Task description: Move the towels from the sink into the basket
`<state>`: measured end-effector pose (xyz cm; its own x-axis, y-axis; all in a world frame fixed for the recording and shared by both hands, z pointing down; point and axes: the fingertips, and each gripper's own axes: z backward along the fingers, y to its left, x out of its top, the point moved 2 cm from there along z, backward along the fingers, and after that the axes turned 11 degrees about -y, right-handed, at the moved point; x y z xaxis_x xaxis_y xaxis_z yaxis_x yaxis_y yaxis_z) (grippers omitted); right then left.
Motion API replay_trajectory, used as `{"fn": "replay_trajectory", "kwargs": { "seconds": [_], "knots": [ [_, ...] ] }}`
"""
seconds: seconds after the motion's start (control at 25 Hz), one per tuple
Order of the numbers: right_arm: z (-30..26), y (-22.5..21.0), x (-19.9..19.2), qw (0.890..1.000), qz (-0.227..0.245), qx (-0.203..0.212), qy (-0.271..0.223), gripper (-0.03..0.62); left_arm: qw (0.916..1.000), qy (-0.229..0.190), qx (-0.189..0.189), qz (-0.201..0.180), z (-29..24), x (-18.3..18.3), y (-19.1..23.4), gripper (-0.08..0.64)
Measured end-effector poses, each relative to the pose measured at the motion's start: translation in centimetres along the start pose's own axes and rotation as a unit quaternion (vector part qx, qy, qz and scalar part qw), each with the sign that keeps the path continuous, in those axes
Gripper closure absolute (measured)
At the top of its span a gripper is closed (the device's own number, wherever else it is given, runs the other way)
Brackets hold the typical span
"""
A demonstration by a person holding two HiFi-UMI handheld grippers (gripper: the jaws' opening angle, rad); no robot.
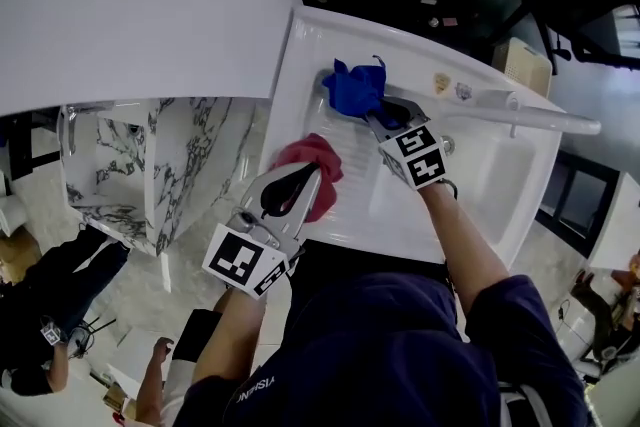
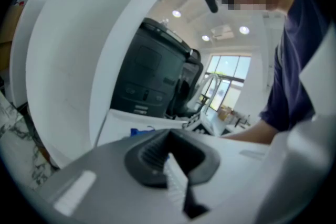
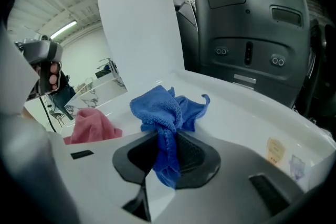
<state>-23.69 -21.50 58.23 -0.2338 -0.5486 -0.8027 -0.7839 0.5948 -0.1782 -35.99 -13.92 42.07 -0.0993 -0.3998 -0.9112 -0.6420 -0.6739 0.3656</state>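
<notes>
Blue towel (image 3: pixel 161 113) is pinched in your right tool (image 3: pixel 165 153). The pads are clamped on a twisted fold of it, one end hangs down between the jaws and the rest is bunched up in a wad just past the tips. From the head view it's over the far left corner of the sink (image 1: pixel 480 190), close to the back wall. Can't tell if the bottom of it touches the basin or is just clear of it. The red towel (image 1: pixel 318 165) is in the sink too, crumpled in a heap on the near left side by the rim, well apart from the blue one. Your left tool (image 1: pixel 290 190) is right above that red heap in the head view, pointing into the basin. Its own view shows the jaws together with nothing between them, so no cloth is in that one. Your right arm reaches in across the near rim, with the marker cube just behind the blue wad. Around the sink there's a big white panel (image 1: pixel 130 5) on the left, a marble-pattern cabinet (image 1: pixel 170 165) below it, and a dark grey machine (image 3: pixel 247 34) standing right behind the basin's back edge.
</notes>
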Motion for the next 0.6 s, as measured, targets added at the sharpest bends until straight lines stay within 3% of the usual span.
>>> {"fn": "replay_trajectory", "kwargs": {
  "seconds": [0.6],
  "knots": [
    [7.9, 1.0, 1.3, 0.998, 0.005, 0.017, -0.060, 0.519, 0.9993, -0.011, -0.015, -0.033, -0.6, 0.9, -6.2, 0.557]
  ]
}}
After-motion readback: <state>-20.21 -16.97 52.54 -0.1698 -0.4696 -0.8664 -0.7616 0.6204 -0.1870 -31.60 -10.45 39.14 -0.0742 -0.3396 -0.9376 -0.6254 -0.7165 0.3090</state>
